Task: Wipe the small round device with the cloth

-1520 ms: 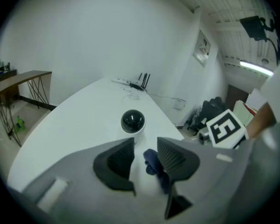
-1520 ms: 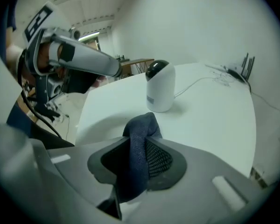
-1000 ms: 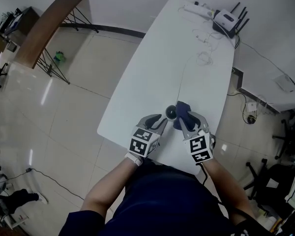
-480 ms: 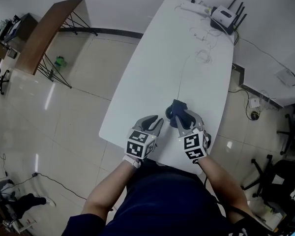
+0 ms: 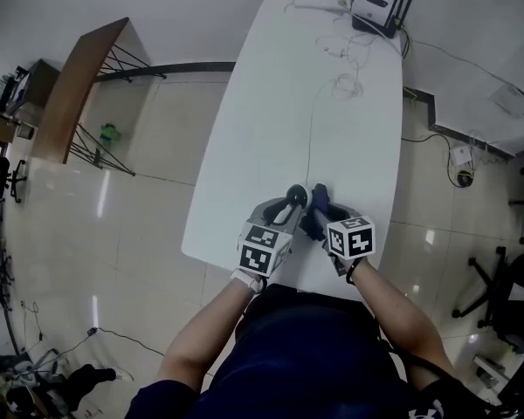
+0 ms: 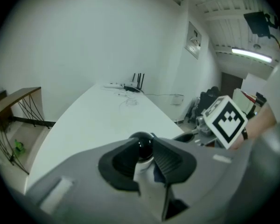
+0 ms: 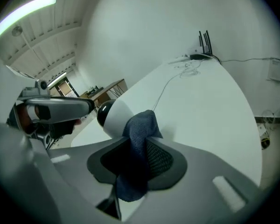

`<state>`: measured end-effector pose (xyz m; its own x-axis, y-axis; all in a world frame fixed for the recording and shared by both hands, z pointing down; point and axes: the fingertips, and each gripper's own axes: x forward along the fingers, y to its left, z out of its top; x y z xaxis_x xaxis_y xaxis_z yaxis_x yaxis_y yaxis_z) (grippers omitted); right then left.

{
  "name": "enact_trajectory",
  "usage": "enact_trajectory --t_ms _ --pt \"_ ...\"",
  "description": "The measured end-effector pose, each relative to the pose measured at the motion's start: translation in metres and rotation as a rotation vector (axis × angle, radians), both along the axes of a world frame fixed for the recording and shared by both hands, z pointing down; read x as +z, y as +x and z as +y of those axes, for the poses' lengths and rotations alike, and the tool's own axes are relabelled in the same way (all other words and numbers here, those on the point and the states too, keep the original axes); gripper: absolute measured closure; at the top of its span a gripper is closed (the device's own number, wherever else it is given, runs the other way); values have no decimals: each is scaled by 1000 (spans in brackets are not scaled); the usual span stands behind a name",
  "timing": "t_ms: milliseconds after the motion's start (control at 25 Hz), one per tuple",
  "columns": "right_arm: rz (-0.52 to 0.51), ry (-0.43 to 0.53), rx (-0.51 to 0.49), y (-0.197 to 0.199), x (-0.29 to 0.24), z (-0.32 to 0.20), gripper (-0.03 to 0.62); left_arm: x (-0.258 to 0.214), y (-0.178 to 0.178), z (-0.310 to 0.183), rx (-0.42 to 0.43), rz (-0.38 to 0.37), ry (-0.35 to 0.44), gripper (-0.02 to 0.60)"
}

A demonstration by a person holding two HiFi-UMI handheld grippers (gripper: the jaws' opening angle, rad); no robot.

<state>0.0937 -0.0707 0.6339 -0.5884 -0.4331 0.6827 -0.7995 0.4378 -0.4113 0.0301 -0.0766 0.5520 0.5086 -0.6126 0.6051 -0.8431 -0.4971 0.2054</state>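
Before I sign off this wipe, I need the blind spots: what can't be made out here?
- Head view: the left gripper and right gripper hide most of the small round device.
- Left gripper view: its base sits behind the fingers.
- Right gripper view: the cloth covers the spot it touches.
- Head view: cables at the router are too small to trace.

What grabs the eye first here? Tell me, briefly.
At the near edge of the white table, the left gripper clamps the small round device, and the right gripper holds a dark blue cloth up to its white body. At the table's far end sits a router with loose cables.
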Motion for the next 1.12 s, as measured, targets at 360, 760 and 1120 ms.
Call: enact_trajectory --t_ms 360,760,1120 --pt "47 0 20 22 -2 0 484 -2 1 2 -25 68 5 491" --pt "382 534 -444 -40 -111 -17 482 -8 -4 1 -37 165 3 502" --pt "539 607 -717 -51 -112 -29 485 -4 -4 3 -55 164 -12 514"
